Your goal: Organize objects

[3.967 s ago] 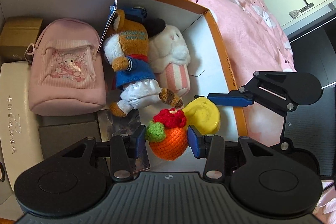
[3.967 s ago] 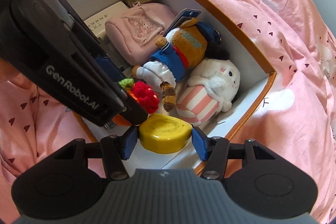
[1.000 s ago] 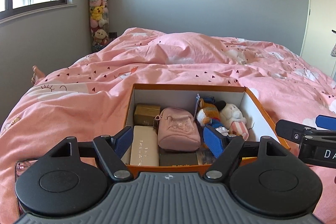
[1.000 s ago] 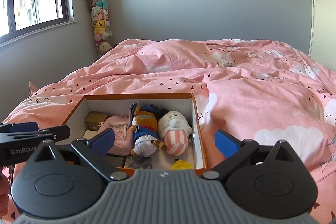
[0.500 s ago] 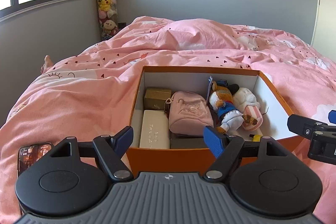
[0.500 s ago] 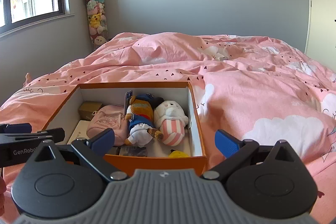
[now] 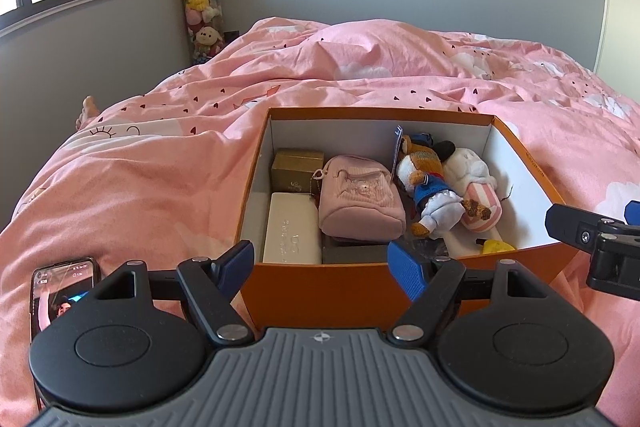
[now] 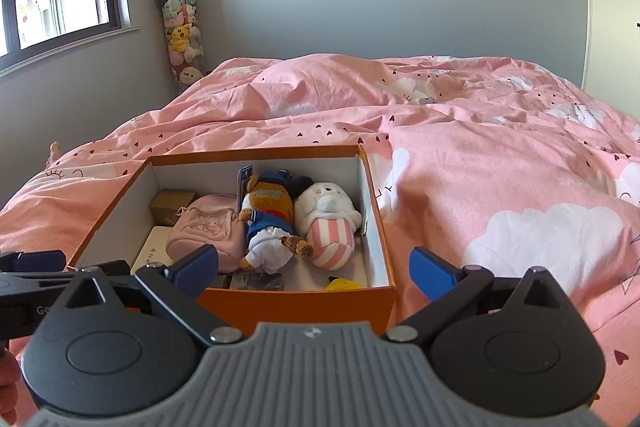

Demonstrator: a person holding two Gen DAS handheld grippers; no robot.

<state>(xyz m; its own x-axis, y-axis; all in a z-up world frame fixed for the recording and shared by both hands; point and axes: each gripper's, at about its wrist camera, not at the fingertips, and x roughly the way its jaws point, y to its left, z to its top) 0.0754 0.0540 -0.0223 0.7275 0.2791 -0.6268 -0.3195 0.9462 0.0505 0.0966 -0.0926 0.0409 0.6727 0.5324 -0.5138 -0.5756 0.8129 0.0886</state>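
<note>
Both claws hang apart and empty: left claw (image 7: 321,263), right claw (image 8: 314,269). The box (image 7: 340,287) sits on the bed (image 7: 140,187), with 2 plushies (image 7: 434,187) and a pouch (image 7: 358,199) inside.

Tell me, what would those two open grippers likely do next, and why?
Probably nothing more in the box: the plush toys, pouch and cases already lie inside, and both the left gripper and right gripper are open and empty. The phone on the bed looks like the only stray left, so perhaps the left gripper reaches for it.
</note>
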